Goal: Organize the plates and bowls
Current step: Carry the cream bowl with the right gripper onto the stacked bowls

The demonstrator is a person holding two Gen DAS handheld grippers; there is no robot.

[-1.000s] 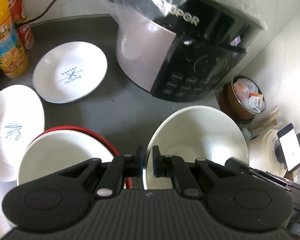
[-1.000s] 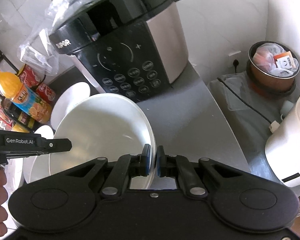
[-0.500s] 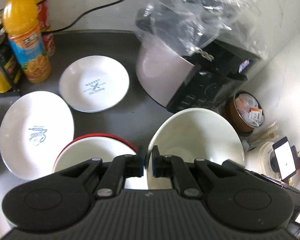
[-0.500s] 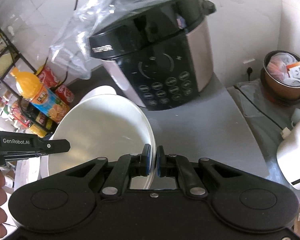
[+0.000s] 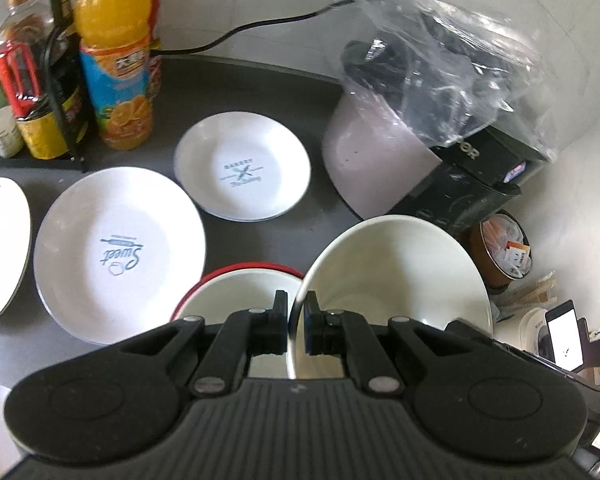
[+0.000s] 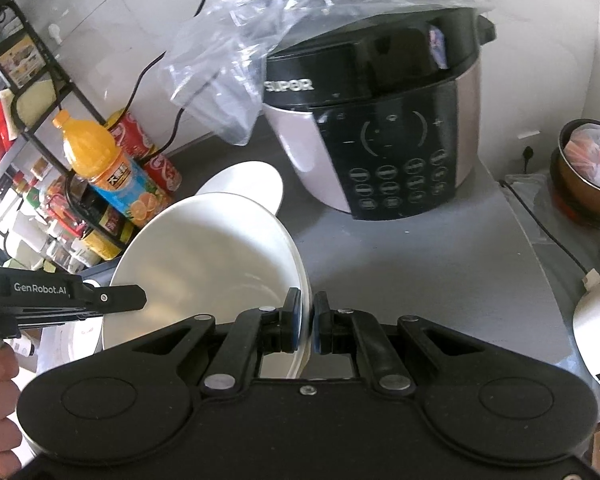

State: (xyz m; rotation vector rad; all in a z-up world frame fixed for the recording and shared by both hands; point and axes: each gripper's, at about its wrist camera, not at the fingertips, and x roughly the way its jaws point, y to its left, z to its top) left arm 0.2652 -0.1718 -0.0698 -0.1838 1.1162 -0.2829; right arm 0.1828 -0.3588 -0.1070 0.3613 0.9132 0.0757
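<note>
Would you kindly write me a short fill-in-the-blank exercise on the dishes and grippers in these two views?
1. Both the left gripper and the right gripper are shut on the rim of one white ____.
2. The bowl under the held one has a ____ rim.
3. The plate beside it bears the word ____.
4. The bottle holds ____-coloured drink.

Missing words: bowl; red; Sweet; orange

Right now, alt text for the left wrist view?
The left gripper is shut on the rim of a white bowl, held above a dark counter. Below sit a red-rimmed bowl, two printed white plates and an orange juice bottle.
</note>
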